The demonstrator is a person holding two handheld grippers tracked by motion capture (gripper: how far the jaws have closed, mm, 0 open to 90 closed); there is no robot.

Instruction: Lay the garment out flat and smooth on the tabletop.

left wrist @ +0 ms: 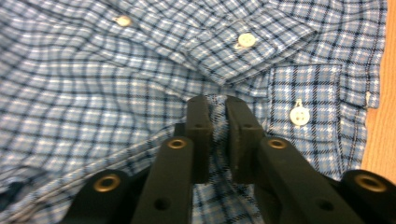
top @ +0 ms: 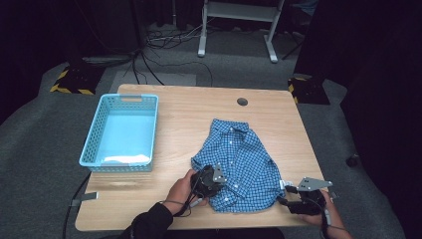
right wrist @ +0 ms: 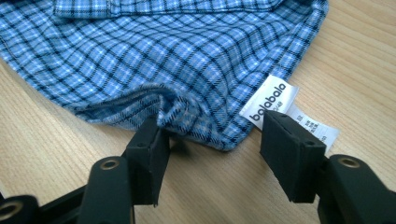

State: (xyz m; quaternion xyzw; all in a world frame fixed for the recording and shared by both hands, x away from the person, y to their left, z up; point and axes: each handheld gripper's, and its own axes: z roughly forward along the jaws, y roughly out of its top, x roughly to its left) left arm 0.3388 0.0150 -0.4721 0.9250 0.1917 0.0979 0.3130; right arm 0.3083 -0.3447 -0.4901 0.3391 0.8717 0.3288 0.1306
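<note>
High view looks forward and down over the table (top: 199, 107); both gripper views sit close, low, facing the checked shirt (top: 239, 164), which all three share.

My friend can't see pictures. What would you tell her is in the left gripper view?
Two black jaws of the left gripper pinch a fold of a blue checked shirt. White buttons dot the cloth, one on a chest pocket, and a strip of wooden table shows at the right edge.

Lit tabletop, dark surroundings, soft shadows, close gripper views slightly blurred
</note>
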